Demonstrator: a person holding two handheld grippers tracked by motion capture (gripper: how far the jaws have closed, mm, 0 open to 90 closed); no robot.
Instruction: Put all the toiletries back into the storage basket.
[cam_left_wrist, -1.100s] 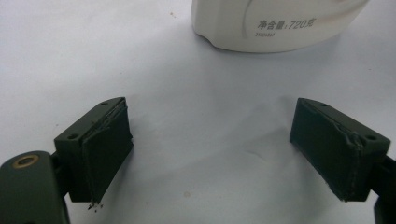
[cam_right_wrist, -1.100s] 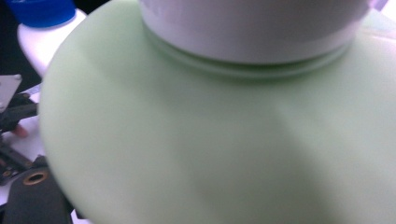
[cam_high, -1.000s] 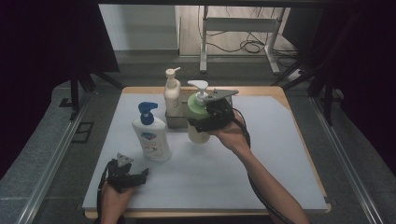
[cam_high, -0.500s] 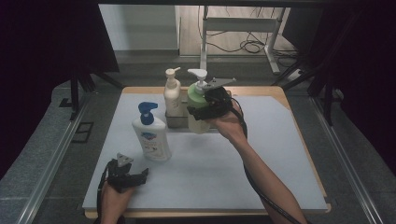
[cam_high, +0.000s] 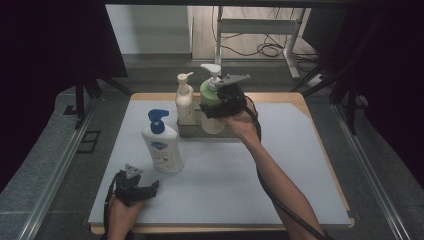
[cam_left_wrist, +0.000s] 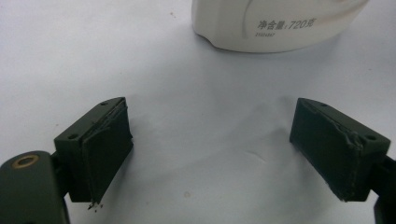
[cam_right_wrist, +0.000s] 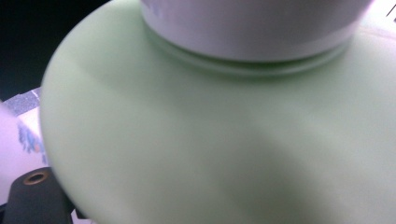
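**Green bottle goes into the tray**

High view: the right gripper (cam_high: 216, 107) holds the green pump bottle (cam_high: 211, 100) upright in the grey tray (cam_high: 187, 129), beside the cream pump bottle (cam_high: 184, 100). A second ago it was tilted, nearer the person.

Left gripper view: the left gripper (cam_left_wrist: 229, 154) is wide open, holding nothing. The white bottle (cam_left_wrist: 275, 23) reads "720".

Right gripper view: the green bottle (cam_right_wrist: 210, 140) is very close and blurry.

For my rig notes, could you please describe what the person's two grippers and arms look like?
Both grippers are black. The left gripper has two blocky jaws with worn flat pads and a brass-ringed hole. The right gripper carries a grey three-cornered plate and trails a black cable along the forearm. Both forearms are bare, no sleeves.
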